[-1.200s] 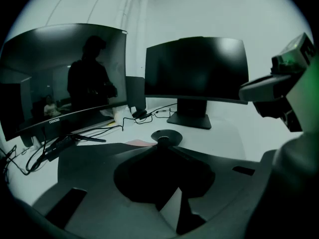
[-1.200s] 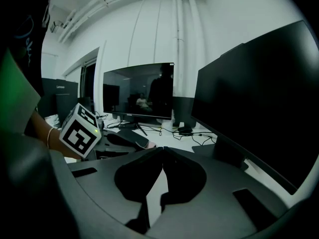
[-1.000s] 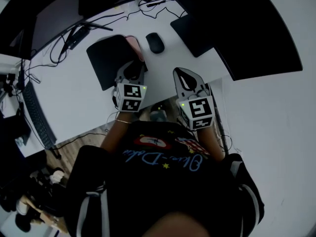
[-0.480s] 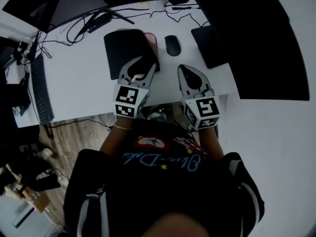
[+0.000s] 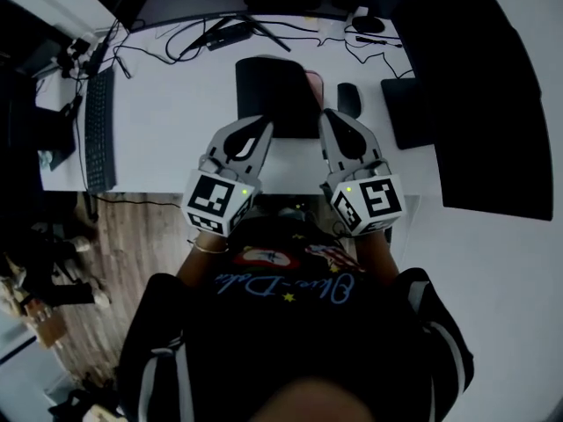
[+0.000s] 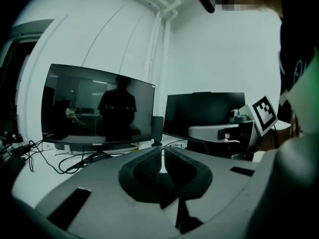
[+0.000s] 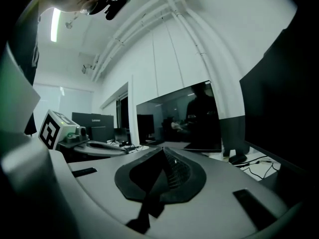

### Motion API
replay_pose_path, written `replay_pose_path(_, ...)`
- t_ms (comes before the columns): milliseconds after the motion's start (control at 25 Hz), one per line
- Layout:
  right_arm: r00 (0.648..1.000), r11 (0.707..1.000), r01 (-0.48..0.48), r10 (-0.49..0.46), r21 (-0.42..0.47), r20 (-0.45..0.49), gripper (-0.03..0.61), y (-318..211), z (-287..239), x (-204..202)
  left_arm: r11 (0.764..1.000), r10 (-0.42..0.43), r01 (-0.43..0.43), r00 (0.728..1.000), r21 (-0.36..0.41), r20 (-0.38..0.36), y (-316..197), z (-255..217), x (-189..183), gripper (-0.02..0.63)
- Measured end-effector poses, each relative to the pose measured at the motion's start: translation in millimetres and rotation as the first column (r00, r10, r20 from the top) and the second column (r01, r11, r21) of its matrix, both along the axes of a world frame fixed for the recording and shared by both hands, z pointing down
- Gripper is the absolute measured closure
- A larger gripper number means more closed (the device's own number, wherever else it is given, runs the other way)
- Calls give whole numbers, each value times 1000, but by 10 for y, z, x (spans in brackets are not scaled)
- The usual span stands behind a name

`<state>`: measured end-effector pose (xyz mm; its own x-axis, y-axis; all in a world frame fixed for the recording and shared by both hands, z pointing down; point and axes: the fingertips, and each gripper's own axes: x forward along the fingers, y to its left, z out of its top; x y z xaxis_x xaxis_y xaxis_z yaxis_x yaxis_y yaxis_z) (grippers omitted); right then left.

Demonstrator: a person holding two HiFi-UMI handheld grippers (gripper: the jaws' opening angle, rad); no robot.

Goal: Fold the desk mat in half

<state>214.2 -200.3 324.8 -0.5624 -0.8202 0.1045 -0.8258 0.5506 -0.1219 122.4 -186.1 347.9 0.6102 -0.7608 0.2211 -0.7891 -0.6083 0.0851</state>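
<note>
We're at the near edge of the desk — left gripper has its jaws all but together, only a slit between, nothing held. The right gripper is closed, empty too. The desk mat lies flat just ahead (mouse beside it).

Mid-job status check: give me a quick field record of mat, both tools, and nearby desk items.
desk mat: dark, lying on the white desk, no fold seen
left tool: jaws nearly together, empty, by mat's near edge
right tool: jaws together, empty, by mat's near right corner
contact with mat: cannot tell
nearby: mouse right of mat; keyboard far left
</note>
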Motion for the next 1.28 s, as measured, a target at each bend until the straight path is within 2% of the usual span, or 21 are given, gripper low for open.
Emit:
replay_pose_path(80, 999, 999, 35, -35, 0, -6, 578, -4, -42, -172, 1000, -9, 9, 1000, -2, 16, 38, -45, -128, 598)
replay_pose_path(240, 996, 996, 84, -84, 0, -37, 578, -19, -65, -410, 1000, -23, 23, 1000, -2, -5, 97, -110, -295, 598)
replay_pose_path(520, 988, 991, 134, -134, -12, -76, 578, -34, -14, -669, 996, -84, 84, 996, -9, 1, 89, -96, -589, 598)
replay_pose_path(880, 982, 987, 162, -163, -16, -100, 578, -51, 14, -721, 994, -105, 105, 994, -7, -15, 83, -135, -718, 598)
replay_pose_path(1280, 980, 984, 179, -181, -22, -82, 578, -48, 33, -767, 993, -117, 117, 993, -1, 11, 97, -124, -757, 598)
